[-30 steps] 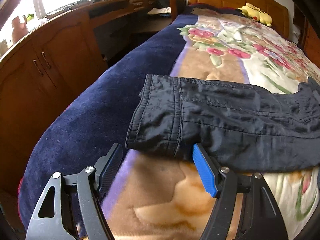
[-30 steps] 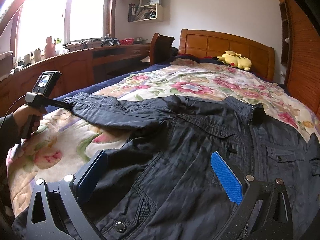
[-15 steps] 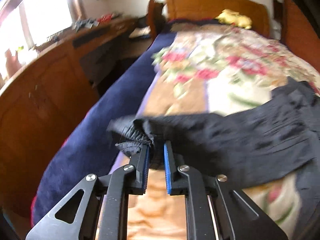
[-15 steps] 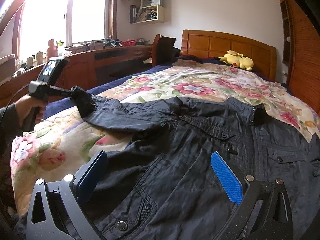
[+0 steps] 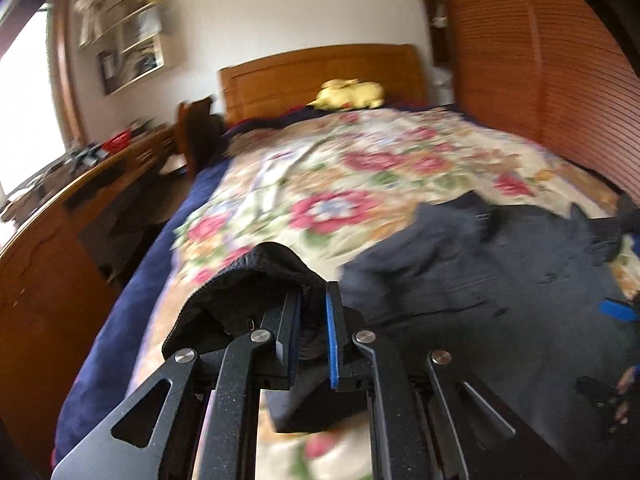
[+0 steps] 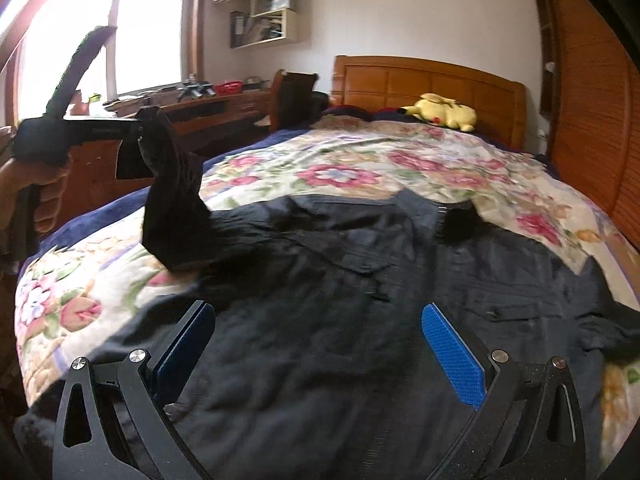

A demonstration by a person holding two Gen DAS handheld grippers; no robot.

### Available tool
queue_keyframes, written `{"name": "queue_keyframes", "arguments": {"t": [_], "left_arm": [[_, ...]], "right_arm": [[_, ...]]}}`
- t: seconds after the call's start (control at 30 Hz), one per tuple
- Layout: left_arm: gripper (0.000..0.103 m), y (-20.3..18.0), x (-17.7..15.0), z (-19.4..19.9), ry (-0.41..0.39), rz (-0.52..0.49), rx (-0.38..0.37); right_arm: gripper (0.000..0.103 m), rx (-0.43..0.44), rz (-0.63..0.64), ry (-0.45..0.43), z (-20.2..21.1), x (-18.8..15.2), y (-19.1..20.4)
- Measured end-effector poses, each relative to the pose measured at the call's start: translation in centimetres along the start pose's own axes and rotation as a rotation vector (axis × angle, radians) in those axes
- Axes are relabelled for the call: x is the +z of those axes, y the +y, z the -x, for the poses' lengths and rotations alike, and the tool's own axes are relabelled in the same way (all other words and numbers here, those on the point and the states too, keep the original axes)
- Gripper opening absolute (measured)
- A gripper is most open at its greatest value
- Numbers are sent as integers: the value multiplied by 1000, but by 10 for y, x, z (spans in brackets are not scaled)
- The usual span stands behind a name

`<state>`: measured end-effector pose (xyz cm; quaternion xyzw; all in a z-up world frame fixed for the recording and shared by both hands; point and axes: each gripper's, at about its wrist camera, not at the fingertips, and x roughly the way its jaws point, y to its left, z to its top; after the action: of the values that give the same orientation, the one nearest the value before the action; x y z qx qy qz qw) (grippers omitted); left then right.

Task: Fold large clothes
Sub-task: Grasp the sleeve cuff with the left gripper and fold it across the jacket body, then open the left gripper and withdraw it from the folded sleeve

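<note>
The left gripper was clamped on the jacket sleeve's cuff, lifted clear of the floral bedspread. The right gripper hung wide open, empty, with the dark jacket spread flat just beneath and ahead of it.

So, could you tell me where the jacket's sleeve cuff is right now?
Clamped in the left gripper, the cuff hangs lifted above the bed's left side in the right wrist view.
</note>
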<state>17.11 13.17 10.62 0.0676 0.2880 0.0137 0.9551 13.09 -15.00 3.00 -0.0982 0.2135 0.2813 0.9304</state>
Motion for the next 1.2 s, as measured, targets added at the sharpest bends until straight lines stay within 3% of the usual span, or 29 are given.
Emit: {"name": "queue_keyframes", "arguments": {"t": [0.2, 0.33, 0.63, 0.73, 0.8, 0.93, 1.07, 1.2], "left_arm": [[12, -66, 15, 10, -43, -41, -135], [12, -103, 8, 16, -56, -63, -212], [16, -139, -28, 6, -7, -49, -226], [27, -141, -39, 8, -9, -25, -242], [41, -140, -45, 13, -29, -18, -242], [44, -135, -58, 24, -50, -6, -243], [79, -128, -71, 33, -85, 16, -217], [81, -113, -84, 40, -93, 48, -208]], "right_arm": [[103, -66, -51, -2, 10, -5, -30], [103, -91, -78, 1, 14, -9, -38], [103, -117, -100, -22, 28, -12, -38], [103, -115, -105, -46, 34, -11, -39], [103, -113, -104, -60, 37, -11, -39], [103, -108, -101, -76, 36, -15, -43], [103, -104, -97, -79, 35, -16, -41], [103, -95, -88, -73, 30, -15, -41]]}}
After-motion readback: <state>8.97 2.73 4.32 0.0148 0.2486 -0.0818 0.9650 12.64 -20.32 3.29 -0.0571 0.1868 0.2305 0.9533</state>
